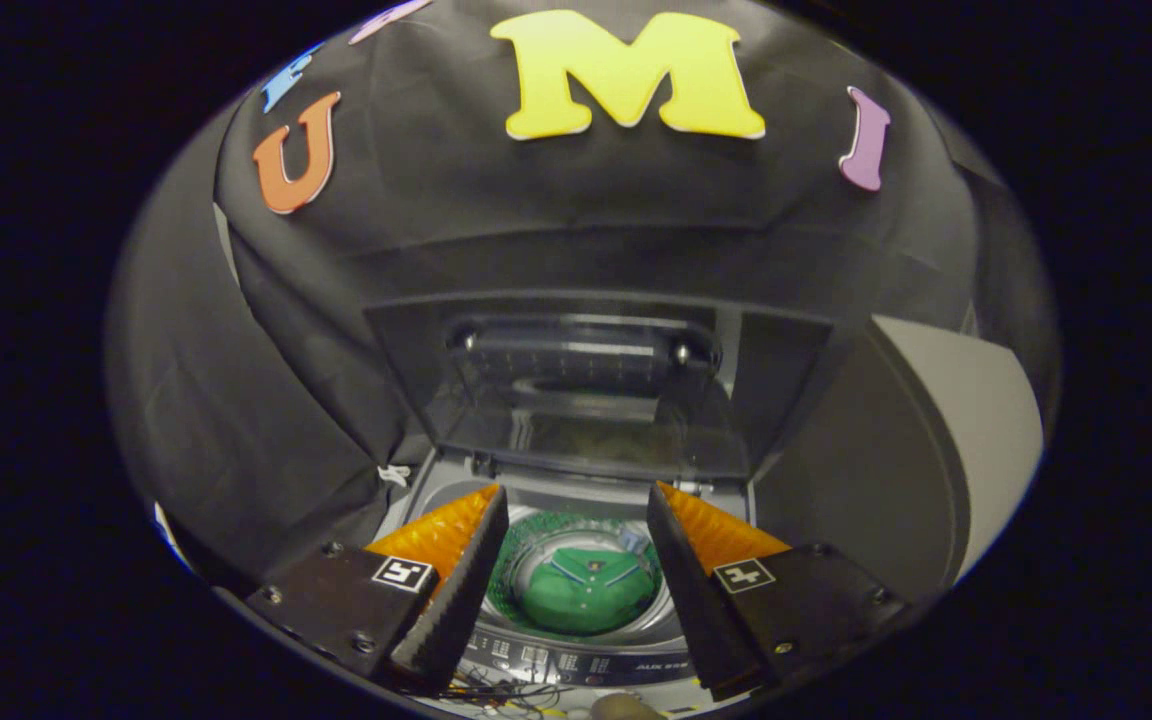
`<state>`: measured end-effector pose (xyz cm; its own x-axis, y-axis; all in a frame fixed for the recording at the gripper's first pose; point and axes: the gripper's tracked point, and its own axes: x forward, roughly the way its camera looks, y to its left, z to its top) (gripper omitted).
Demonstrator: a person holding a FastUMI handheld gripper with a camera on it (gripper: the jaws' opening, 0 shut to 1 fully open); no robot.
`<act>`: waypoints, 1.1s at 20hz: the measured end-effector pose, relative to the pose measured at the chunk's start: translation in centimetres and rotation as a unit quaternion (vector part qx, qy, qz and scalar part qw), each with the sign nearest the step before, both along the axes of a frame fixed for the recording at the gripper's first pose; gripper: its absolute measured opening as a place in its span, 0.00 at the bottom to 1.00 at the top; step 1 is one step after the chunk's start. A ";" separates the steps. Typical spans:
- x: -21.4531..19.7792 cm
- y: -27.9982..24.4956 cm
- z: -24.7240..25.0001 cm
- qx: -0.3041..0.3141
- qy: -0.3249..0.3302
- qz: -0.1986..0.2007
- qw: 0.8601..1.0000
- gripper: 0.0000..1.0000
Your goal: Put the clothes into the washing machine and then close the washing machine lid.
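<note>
Gripper view: tongs [576, 500] released above washing machine [576, 650], green clothes [586, 590] in drum, lid [586, 400] upright beyond.

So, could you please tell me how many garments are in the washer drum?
1: a green shirt lies in the drum, seen between the open gripper's fingers, under the raised lid. More could be hidden beneath it.

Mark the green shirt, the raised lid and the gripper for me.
green shirt [584, 592]: gripper view, middle of the cloth inside the drum.
raised lid [586, 425]: gripper view, its clear pane.
gripper [576, 500]: gripper view, open gap midway between fingertips.
</note>
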<state>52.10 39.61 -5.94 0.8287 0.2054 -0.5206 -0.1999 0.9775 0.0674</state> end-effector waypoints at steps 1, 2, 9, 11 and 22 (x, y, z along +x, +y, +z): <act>0.2 0.2 1.1 0.000 -0.012 -0.003 1.000 0.87; 0.6 0.4 2.3 0.006 -0.023 -0.003 1.000 0.88; 5.1 1.2 8.1 0.006 -0.076 -0.027 0.997 0.87; 6.6 1.8 9.1 0.004 -0.088 -0.031 0.996 0.87; 13.7 3.8 6.8 -0.018 -0.042 -0.068 0.997 0.88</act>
<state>65.77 43.39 0.86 0.8883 0.0706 -0.4538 -0.0683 0.9974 0.0214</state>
